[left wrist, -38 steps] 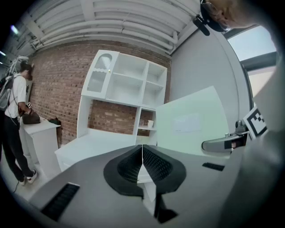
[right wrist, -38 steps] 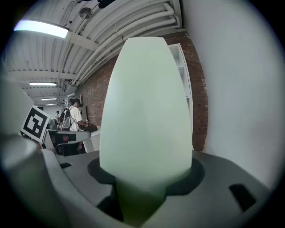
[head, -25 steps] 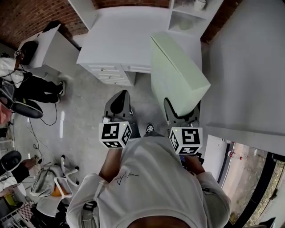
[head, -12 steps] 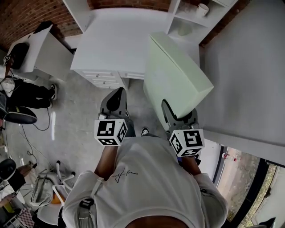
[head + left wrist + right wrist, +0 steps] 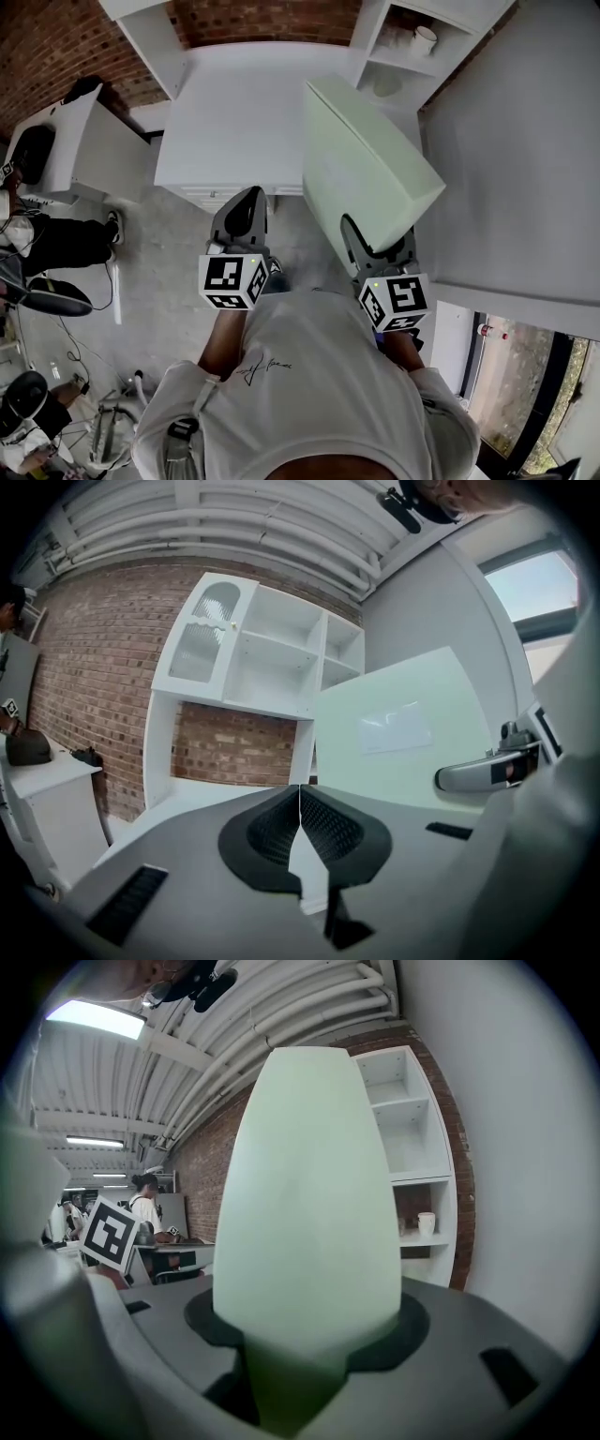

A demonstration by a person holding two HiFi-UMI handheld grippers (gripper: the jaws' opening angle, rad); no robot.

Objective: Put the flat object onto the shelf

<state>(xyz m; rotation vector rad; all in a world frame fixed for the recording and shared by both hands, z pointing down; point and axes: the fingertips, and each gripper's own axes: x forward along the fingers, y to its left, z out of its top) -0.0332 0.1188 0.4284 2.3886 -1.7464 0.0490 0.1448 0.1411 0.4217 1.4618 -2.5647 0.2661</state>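
Observation:
A large pale green flat panel (image 5: 361,164) stands on edge, held up in the air by my right gripper (image 5: 380,246), which is shut on its lower edge. In the right gripper view the panel (image 5: 305,1204) fills the middle, rising from between the jaws. My left gripper (image 5: 246,217) is shut with nothing in it, out to the left of the panel; its closed pads (image 5: 300,827) meet in the left gripper view, where the panel (image 5: 408,733) shows at right. The white shelf unit (image 5: 408,42) stands ahead at the brick wall, with open compartments (image 5: 281,658).
A white desk (image 5: 234,112) sits under the shelf unit, ahead of me. A white mug (image 5: 427,39) stands on a shelf. A grey wall (image 5: 525,150) runs close on the right. A second white desk (image 5: 70,141) and seated people are at the left.
I have walked forward: the desk and shelf unit have come nearer and lower in the head view. The panel stays held in the right gripper; the left stays shut.

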